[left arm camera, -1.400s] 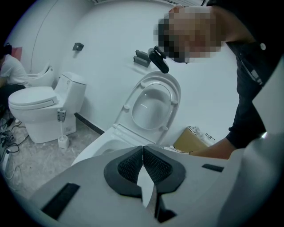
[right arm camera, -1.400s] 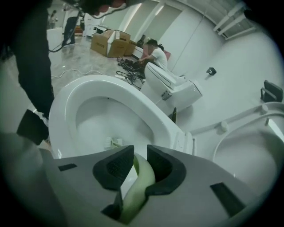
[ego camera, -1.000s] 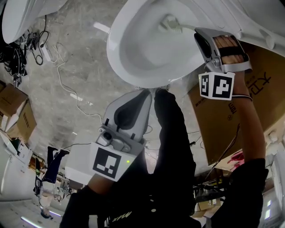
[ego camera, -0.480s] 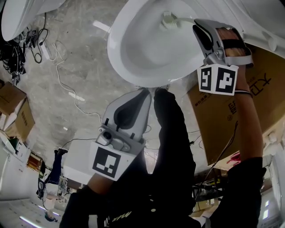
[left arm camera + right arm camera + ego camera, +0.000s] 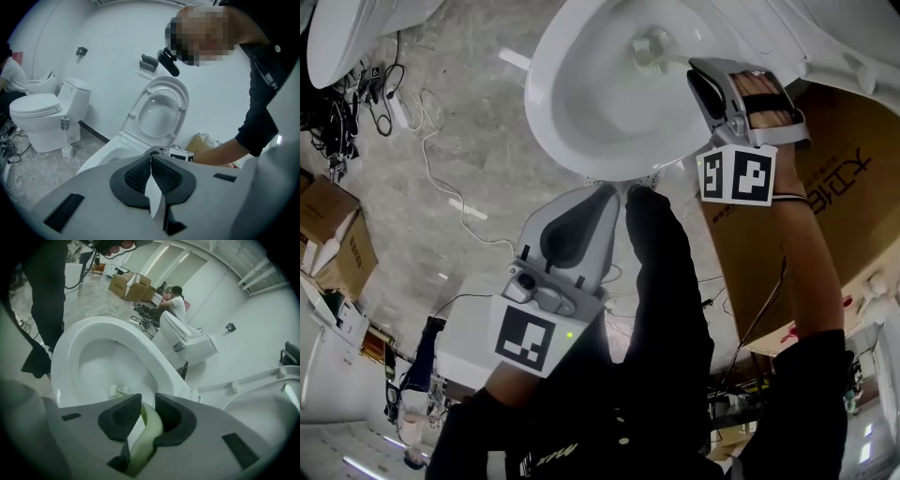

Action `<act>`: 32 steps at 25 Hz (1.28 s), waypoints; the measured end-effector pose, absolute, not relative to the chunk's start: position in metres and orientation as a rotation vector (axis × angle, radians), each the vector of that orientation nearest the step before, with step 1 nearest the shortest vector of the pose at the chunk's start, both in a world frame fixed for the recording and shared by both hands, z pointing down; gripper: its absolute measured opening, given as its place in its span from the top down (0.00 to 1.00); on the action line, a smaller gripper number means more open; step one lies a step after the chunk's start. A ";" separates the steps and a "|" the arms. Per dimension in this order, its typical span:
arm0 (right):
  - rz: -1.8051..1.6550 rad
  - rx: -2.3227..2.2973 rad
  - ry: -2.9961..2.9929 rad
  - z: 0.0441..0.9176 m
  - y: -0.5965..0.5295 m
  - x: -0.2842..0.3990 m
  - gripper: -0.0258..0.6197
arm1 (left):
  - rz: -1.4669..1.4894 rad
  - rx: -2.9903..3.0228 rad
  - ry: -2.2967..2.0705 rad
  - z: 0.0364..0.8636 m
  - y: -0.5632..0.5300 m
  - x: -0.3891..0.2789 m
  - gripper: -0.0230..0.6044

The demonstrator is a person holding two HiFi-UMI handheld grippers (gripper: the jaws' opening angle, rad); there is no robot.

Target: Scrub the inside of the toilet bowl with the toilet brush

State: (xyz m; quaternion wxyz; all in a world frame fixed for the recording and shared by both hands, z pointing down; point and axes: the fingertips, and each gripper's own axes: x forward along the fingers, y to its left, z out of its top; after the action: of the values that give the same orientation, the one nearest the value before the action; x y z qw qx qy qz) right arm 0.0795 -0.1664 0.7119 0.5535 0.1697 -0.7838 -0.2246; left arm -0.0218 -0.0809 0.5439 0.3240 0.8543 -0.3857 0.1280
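**Toilet brush** (image 5: 649, 52) in the toilet bowl (image 5: 546, 112), seen from the head and from both grippers. The white bristle head lay against the inner wall of the bowl, on the side nearer the right gripper (image 5: 705, 82). Its pale green handle (image 5: 149, 425) ran back over the rim into that gripper. In the right gripper view the jaws were drawn in narrow on the handle, with a dark pad pressed to either side of it. The bristles showed just beyond the jaw tips, low in the white basin. The marker cube (image 5: 736, 176) of the right gripper faced the head camera, with the person's forearm below it.

The left gripper (image 5: 612, 193) hung just below the front edge of the bowl, its tips pointing toward the rim; whether it touched the porcelain could not be told. In the left gripper view its jaws were pressed together with nothing between them. Beyond them the raised seat (image 5: 159, 110) leaned against the white wall.

A cardboard box (image 5: 834, 187) stood just beside the bowl on the right gripper's side. White cables (image 5: 431, 141) trailed across the grey floor (image 5: 478, 94). A second toilet (image 5: 187, 341) stood by the wall, and a seated person (image 5: 177, 305) was behind it.
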 end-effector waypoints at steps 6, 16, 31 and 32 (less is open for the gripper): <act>-0.520 0.477 -1.837 0.671 -0.166 0.106 0.79 | 0.315 2.295 -1.027 0.516 -0.084 -0.015 0.92; -0.424 0.657 -1.870 0.546 -0.144 0.122 0.79 | 0.308 2.397 -1.030 0.423 -0.082 -0.011 0.92; -0.220 1.063 -1.928 0.309 -0.095 0.148 0.79 | 0.236 2.550 -1.070 0.248 -0.081 -0.028 0.92; -0.207 1.086 -1.935 0.296 -0.090 0.149 0.79 | 0.234 2.558 -1.071 0.239 -0.079 -0.028 0.92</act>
State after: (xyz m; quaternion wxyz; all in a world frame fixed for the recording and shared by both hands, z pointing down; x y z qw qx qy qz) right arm 0.1494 -0.0897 0.2963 0.4410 0.4374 -0.7793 -0.0834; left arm -0.0285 -0.0787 0.2390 0.1784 0.9045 -0.3785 0.0827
